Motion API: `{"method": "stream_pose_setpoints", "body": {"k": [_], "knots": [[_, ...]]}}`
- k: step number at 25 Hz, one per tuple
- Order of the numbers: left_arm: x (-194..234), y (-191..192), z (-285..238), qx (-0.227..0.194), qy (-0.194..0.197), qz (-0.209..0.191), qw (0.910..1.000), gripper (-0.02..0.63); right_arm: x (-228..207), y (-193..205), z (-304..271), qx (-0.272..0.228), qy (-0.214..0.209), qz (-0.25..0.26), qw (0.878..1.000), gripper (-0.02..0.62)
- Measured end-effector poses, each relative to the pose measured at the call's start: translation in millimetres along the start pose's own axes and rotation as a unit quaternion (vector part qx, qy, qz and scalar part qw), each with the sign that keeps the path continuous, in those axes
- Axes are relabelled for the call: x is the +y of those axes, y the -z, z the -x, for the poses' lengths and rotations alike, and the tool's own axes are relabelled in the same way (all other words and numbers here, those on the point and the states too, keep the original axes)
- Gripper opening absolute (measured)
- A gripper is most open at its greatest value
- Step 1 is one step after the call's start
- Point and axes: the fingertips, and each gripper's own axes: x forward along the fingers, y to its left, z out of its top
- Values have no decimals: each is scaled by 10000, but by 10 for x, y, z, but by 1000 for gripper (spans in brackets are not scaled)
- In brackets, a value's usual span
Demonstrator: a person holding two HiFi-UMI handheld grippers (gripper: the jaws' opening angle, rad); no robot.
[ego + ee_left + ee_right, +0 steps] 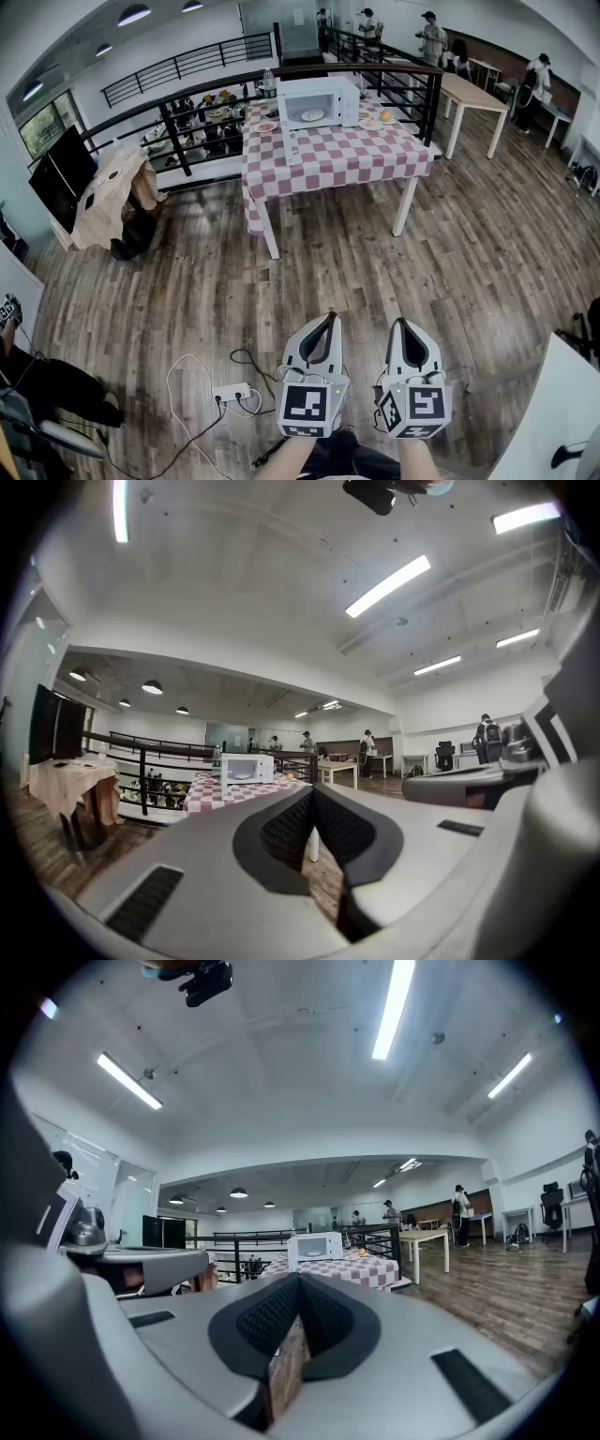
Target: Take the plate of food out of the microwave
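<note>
- Head view: the white box-shaped microwave oven (319, 103) stands on a table under a red-and-white checked cloth (337, 159), far across the wooden floor from both grippers. A pale plate of food (312, 115) sits inside it. The left gripper (328, 321) and right gripper (401, 324) are side by side.
- Left gripper view: the jaws are clenched on nothing. The microwave is distant, and the plate is barely discernible.
- Right gripper view: the jaw tips meet with nothing between them. The microwave is straight ahead and tiny.
</note>
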Motion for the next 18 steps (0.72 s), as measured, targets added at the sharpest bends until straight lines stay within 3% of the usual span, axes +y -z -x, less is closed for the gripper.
{"method": "stream_pose_setpoints", "body": {"k": [18], "knots": [[-275, 108, -168, 102, -89, 7, 9999, 18, -315, 106, 27, 41, -105, -128, 9999, -2]]}}
